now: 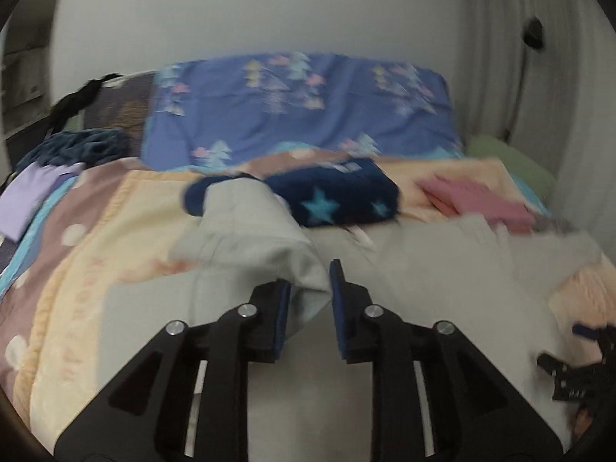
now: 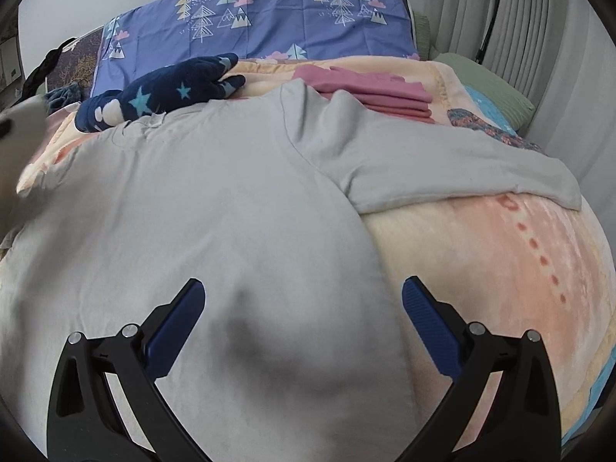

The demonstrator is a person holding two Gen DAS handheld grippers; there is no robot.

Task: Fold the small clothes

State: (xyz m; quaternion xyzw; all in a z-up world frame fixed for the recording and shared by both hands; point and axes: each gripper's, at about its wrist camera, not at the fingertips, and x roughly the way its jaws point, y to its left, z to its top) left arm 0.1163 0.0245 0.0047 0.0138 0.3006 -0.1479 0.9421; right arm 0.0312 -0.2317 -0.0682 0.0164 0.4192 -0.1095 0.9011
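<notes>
Grey shirt [image 2: 215, 200] sleeve pinched by left gripper [image 1: 310, 288]; right gripper [image 2: 302, 288] gapes.

We see the left gripper [image 1: 310, 292] as two black plastic arms with angular, triangular cut-outs, each carrying a pair of round silver screw heads near the knuckle. Its fingers [image 1: 338, 281] are lined with dark blue pads. The right gripper [image 2: 304, 300] has the same build: matte black arms with long triangular openings, two silver screws on each side, and blue pads [image 2: 425, 310] whose faces are ribbed with fine grooves. White strips show through the slots behind the left gripper's arms. We make out no cables, sleeves or skin.
</notes>
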